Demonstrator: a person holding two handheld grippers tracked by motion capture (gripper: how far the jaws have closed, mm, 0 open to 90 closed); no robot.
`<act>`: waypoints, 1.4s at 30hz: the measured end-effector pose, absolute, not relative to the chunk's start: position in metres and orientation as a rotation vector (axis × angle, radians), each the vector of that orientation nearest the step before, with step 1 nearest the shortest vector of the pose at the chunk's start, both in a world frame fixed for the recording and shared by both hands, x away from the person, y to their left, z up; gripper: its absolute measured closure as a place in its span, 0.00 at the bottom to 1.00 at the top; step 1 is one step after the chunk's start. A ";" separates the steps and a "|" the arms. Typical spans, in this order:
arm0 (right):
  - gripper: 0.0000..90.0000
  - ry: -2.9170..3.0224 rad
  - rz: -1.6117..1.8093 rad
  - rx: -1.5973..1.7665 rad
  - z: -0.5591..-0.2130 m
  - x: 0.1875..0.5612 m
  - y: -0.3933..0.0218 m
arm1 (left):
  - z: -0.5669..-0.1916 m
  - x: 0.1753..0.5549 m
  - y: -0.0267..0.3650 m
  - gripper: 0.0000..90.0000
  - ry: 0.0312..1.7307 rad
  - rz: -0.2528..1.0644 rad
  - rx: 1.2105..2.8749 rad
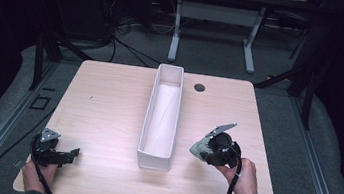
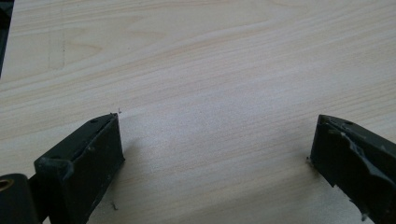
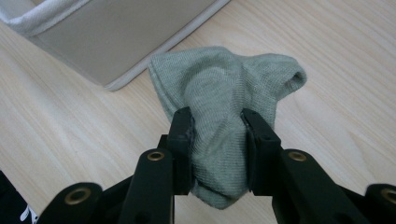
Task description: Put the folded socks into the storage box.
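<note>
My right gripper (image 3: 215, 122) pinches the grey sock (image 3: 224, 93); I should lift gently toward the white bin (image 1: 161, 121). My left gripper (image 2: 215, 154) gapes empty near the table's (image 1: 109, 99) front-left corner.

High view looks down on the whole table (image 1: 110, 94); 2 gripper views sit close above its wood.

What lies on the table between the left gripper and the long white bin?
Only bare wooden tabletop, in the high view, separates the left gripper from the long white rectangular bin.
</note>
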State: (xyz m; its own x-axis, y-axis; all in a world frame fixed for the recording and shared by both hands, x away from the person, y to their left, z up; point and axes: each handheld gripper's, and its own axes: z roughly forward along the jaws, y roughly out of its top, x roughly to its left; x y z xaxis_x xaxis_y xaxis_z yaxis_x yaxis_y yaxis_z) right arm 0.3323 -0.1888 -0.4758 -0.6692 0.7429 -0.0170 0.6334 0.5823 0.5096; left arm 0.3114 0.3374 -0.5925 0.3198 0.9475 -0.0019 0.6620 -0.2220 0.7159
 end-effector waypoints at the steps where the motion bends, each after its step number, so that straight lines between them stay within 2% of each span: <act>1: 0.75 2.587 0.698 1.144 -0.475 0.333 -0.189 | -0.592 0.311 0.337 0.03 1.415 0.598 1.977; 42: 0.75 2.534 0.711 1.076 -0.398 0.361 -0.185 | -0.593 0.311 0.337 0.03 1.421 0.594 1.966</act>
State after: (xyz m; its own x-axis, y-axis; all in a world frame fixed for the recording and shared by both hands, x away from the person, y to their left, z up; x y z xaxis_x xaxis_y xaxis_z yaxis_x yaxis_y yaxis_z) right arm 0.3606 -0.1848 -0.3979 -0.6759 0.7330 -0.0765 0.5861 0.5976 0.5470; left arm 0.3112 0.3373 -0.5926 0.3158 0.9488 -0.0048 0.6634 -0.2171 0.7160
